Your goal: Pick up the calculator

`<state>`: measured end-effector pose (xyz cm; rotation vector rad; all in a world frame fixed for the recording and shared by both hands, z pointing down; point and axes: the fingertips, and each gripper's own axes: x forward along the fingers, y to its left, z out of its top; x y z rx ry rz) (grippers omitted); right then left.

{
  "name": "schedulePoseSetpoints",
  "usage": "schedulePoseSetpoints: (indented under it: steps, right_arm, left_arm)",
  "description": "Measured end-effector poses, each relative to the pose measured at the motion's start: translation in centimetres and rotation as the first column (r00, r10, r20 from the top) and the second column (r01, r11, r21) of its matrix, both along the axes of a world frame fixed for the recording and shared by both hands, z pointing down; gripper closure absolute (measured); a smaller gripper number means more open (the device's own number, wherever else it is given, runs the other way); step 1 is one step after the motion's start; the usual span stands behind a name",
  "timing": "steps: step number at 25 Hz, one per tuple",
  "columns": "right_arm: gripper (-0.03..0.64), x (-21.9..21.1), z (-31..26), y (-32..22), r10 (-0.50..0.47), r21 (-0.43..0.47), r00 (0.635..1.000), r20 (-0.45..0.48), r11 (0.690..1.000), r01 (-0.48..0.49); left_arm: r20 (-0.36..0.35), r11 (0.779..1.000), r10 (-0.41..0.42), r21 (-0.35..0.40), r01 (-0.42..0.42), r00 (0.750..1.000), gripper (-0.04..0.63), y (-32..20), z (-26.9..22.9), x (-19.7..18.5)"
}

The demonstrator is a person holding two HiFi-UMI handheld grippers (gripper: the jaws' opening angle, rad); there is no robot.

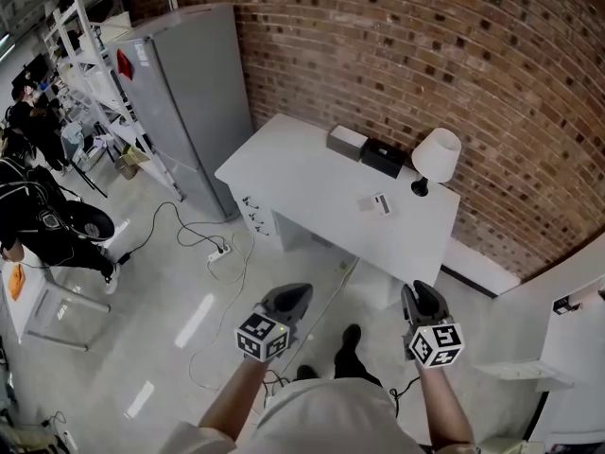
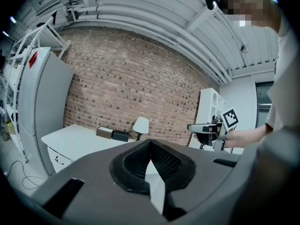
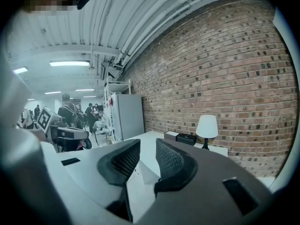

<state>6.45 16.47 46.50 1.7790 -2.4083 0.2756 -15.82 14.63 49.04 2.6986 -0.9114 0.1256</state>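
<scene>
The right gripper (image 3: 147, 151) has its jaws partly apart, with nothing between the pads. The left gripper (image 2: 150, 144) has its jaw tips meeting on nothing. Both hang in the air well short of the white desk (image 1: 284, 159), over the floor on its near side.

On the desk top, towards the end that carries the lamp (image 1: 435, 157) and nearer the front edge than the black box (image 1: 382, 157), lies a small flat pale thing. I take it for the calculator (image 1: 380, 203), though it is too small to read.

It should be light and rigid, a thin plastic slab with a smooth, rather slippery shell. Lying flat, it offers only its two long edges, so the jaws should come down over its middle and pinch across the narrow width. Firm but modest pressure would suit it, kept off the keys and display.
</scene>
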Motion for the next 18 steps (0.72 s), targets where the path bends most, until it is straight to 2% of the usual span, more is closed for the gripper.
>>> schedulePoseSetpoints:
  steps: [7,18]
  right_arm:
    - [0.499,2.1,1.4,-5.3,-0.036,-0.021,0.999,0.011,0.999,0.036]
    - [0.499,8.3,2.9,-16.9,-0.108,-0.052,0.994,0.017,0.993,0.108]
  left_arm:
    - [0.014,1.0,-0.024,-0.019,0.024,1.0,0.584,-4.0,1.0,2.6]
    - [0.043,0.996,-0.082,-0.037,0.084,0.996,0.584,-14.3,1.7,9.3]
